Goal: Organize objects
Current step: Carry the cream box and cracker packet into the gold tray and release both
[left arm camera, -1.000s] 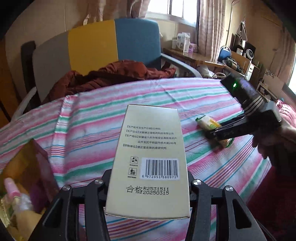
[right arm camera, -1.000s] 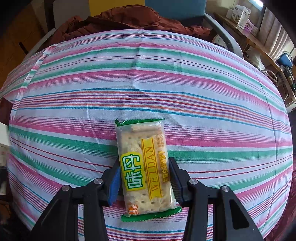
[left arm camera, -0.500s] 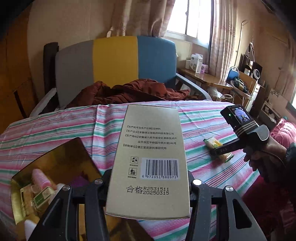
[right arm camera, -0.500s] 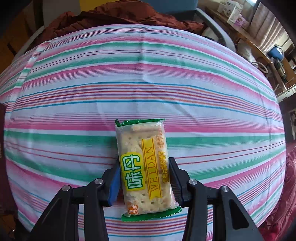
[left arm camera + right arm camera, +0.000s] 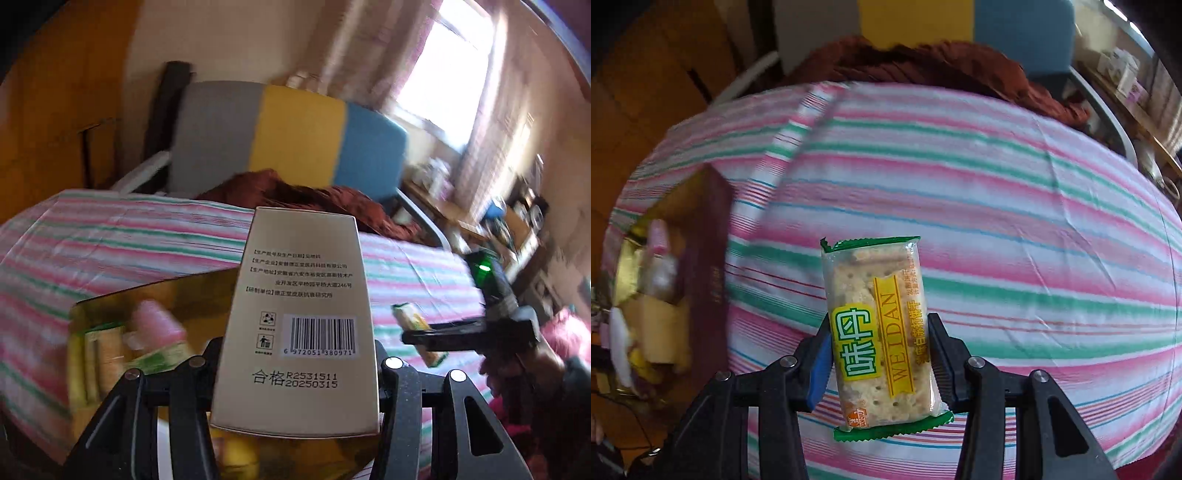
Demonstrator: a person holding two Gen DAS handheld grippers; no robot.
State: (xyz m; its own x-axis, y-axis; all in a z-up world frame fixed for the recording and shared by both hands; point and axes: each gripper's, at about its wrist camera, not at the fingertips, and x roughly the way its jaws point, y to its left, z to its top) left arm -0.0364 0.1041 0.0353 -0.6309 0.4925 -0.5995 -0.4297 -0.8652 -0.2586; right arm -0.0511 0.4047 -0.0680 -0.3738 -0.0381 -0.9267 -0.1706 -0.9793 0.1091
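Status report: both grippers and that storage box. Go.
Left gripper shut on beige carton. Right gripper shut on cracker packet. Open gold-lined box already holds items. Nothing blocking.

The right claw (image 5: 881, 363) held a cracker packet (image 5: 879, 332) pressed between its two fingers (image 5: 818, 363) above the striped tabletop (image 5: 1015, 229), while an open dark red box (image 5: 709, 288) with small items inside stood at the left edge.

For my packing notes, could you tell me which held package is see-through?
The cracker packet in the right gripper: biscuits show through its clear wrapper. The barcode carton in the left gripper is opaque.
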